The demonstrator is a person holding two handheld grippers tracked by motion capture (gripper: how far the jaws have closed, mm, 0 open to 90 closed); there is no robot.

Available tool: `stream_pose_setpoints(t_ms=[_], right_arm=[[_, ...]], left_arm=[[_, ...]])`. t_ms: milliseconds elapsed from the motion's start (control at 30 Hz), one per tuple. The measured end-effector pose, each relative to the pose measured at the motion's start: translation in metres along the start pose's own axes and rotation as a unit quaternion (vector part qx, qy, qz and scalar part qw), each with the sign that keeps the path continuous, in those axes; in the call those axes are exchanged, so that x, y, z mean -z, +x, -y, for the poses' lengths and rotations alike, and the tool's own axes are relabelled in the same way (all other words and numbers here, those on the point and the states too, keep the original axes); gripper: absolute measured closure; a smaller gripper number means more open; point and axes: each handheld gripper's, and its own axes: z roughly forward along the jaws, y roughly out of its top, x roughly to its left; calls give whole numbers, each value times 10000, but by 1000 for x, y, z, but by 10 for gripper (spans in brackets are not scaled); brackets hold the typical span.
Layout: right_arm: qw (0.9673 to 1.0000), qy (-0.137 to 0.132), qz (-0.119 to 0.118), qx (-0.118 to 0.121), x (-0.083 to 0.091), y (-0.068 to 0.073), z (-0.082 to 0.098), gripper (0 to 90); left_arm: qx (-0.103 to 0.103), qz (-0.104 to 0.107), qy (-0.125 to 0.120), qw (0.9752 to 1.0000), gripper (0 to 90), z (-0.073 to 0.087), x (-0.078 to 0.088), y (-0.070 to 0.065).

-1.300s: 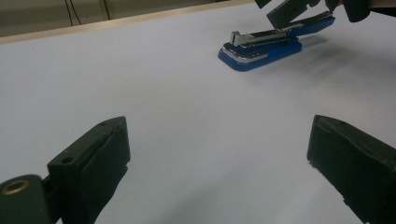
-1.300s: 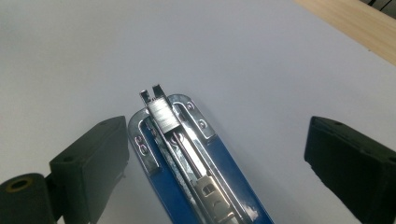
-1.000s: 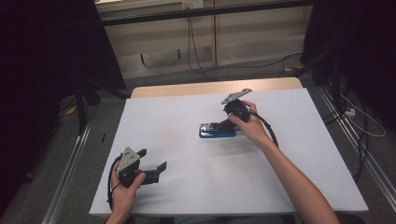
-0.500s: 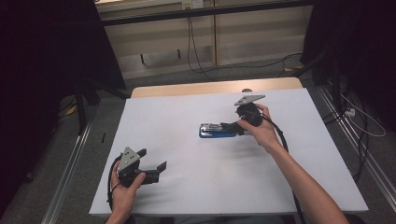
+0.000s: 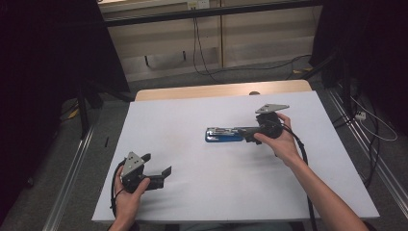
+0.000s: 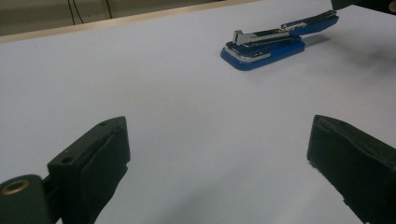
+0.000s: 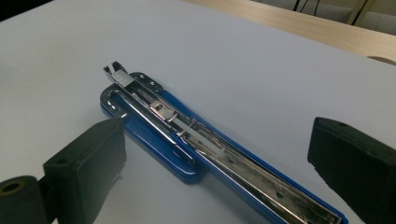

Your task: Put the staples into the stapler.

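Note:
A blue stapler [image 5: 222, 135] lies mid-table, hinged open so its metal magazine [image 7: 187, 128] faces up. Its blue upper arm [image 7: 261, 186] runs back between the jaws of my right gripper [image 5: 244, 131]. In the right gripper view that gripper [image 7: 217, 156] is open, its jaws standing wide on either side of the arm without touching it. My left gripper [image 5: 163, 174] rests at the front left of the table, open and empty [image 6: 219, 163], and points toward the stapler [image 6: 266, 44] some way off.
A white sheet [image 5: 192, 159] covers the table, with a strip of bare wood [image 5: 216, 90] along the far edge. Cables [image 5: 202, 57] trail on the floor beyond. The right gripper's cable [image 5: 300, 144] runs along the forearm.
My right gripper has drawn back to the right, from above the stapler to its right end. The stapler and my left gripper have stayed put.

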Motion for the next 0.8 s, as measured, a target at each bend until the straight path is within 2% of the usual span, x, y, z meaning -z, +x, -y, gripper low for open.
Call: stream_pose_setpoints(t_ms=[33,267,433,633,700,800], right_arm=[[10000,-38,26,-86,2,-1,1,44],[9993,-136,267,-243,16,-8,13,48],[9988,-162,314,-328,24,-10,23,60],[9983,-212,404,-359,30,-11,34,58],[9981,-241,433,-369,33,-11,36,57],[9979,-226,492,-354,36,-10,41,57]], left_arm=[[-2,0,1,10000,61,0,0,0],[63,-71,8,10000,61,1,0,1],[23,-28,52,10000,61,2,-3,0],[-14,-44,-17,10000,62,-1,-6,-3],[52,18,-37,10000,62,-2,-9,-4],[-39,39,0,10000,62,-3,-13,-7]])
